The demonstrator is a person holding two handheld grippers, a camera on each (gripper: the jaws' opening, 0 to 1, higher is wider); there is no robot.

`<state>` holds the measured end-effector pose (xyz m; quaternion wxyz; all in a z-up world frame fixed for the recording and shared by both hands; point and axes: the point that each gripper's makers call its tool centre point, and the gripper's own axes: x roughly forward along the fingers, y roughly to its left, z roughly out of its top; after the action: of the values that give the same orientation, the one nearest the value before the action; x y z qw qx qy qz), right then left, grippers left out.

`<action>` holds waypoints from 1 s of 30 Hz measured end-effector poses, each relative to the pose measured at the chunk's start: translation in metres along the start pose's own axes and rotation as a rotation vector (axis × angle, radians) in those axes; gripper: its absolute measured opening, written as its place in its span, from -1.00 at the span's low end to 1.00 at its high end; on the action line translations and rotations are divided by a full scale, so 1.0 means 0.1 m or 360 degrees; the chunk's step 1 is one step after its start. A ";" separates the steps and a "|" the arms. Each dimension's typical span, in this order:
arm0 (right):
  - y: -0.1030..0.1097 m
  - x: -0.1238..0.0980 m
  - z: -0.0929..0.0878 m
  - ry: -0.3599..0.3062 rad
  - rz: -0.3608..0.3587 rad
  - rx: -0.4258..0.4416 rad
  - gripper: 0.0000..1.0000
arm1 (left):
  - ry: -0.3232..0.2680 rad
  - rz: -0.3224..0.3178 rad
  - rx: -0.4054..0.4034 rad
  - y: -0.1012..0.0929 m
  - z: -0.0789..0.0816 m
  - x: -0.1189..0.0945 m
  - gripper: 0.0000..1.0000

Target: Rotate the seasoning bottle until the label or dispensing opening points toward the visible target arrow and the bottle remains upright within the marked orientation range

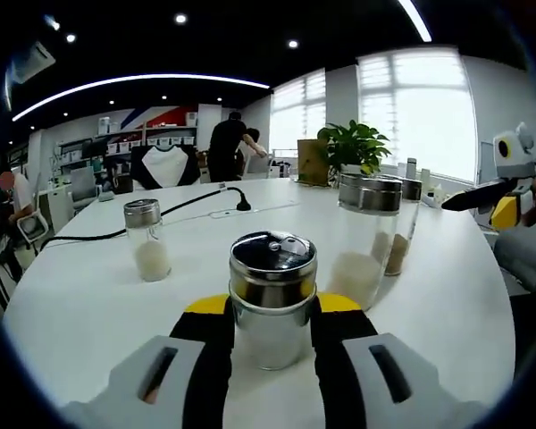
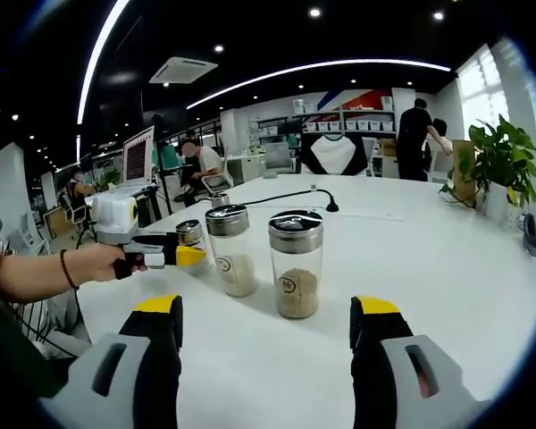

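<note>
item: seasoning bottle (image 1: 272, 299), steel cap, upright on the white bench (image 1: 89, 304).
progress: bottle grasped; no target arrow visible, so turning looks undone or cannot be judged.
left hand-held gripper (image 1: 272, 308): clenched on the bottle, one jaw each side of its glass body.
right hand-held gripper (image 2: 266, 326): released, jaws wide apart, holding nothing.
neighbours: brown-spice bottle (image 2: 296, 264) and white-powder bottle (image 2: 231, 250) stand ahead of the right hand-held gripper, apart from it.

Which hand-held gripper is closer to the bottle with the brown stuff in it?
The right hand-held gripper. The brown-seasoning bottle stands just ahead of its open jaws. The left hand-held gripper is off beyond the white-seasoning bottle, clamped on a third bottle.
</note>
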<state>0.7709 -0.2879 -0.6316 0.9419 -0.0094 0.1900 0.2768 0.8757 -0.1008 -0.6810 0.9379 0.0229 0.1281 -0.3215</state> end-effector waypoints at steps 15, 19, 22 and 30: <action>0.00 -0.01 -0.04 0.0009 -0.0004 0.0012 0.52 | -0.0006 -0.0187 0.0058 -0.03 0.00 0.01 -0.30; 0.02 -0.02 -0.04 0.0011 0.0006 0.0019 0.51 | -0.0006 -0.0248 0.0078 -0.06 0.00 0.01 -0.30; 0.02 -0.02 -0.05 0.0013 0.0006 0.0022 0.50 | -0.0008 -0.0285 0.0085 -0.06 0.00 0.01 -0.30; 0.01 -0.03 -0.06 0.0019 0.0008 0.0028 0.48 | 0.0001 -0.0364 0.0112 -0.08 0.00 0.01 -0.30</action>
<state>0.7656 -0.2891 -0.6357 0.9402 -0.0022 0.1979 0.2773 0.8716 -0.1079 -0.6807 0.8937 0.0411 0.1187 -0.4308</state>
